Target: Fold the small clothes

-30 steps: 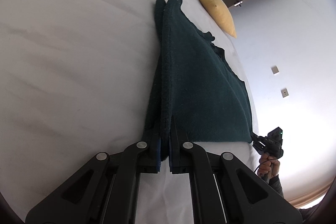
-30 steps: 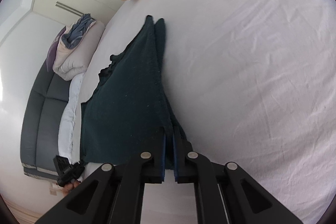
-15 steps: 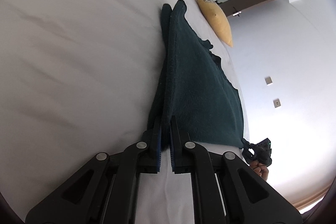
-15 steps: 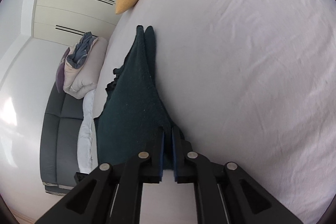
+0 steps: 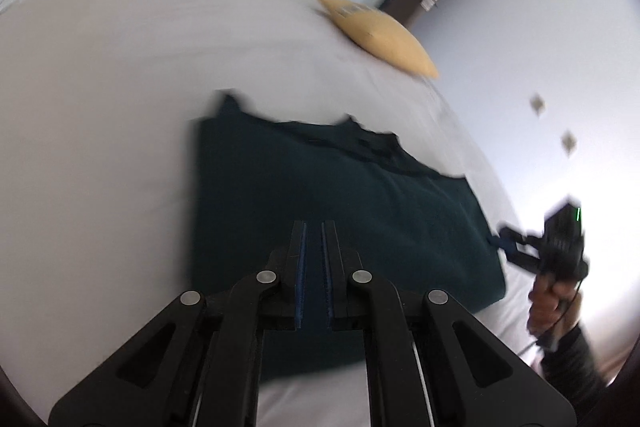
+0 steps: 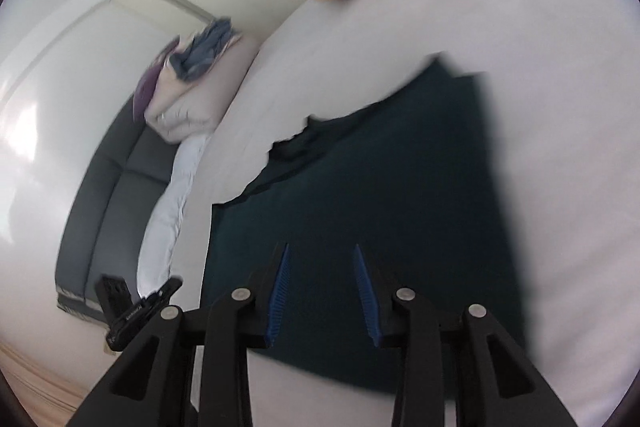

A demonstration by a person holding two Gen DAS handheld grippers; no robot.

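White bed (image 5: 100,107) carries the dark green cloth (image 5: 340,195), lying flat and folded, with a yellow pillow (image 5: 380,35) beyond it. My left gripper (image 5: 314,227) hovers over the cloth, fingers narrowly parted, holding nothing. My right gripper (image 6: 320,251) hovers likewise, fingers wide apart and empty. A grey sofa (image 6: 104,195) stands beside the bed.

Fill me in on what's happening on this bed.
A person is folding a dark teal garment on a white bed, working with a handheld claw in each hand. The garment lies flat as a folded rectangle. The right claw is open above the cloth and holds nothing. The left claw shows a narrow gap between its fingers and nothing visibly pinched, though motion blur makes that less certain. A yellow pillow sits beyond the garment.
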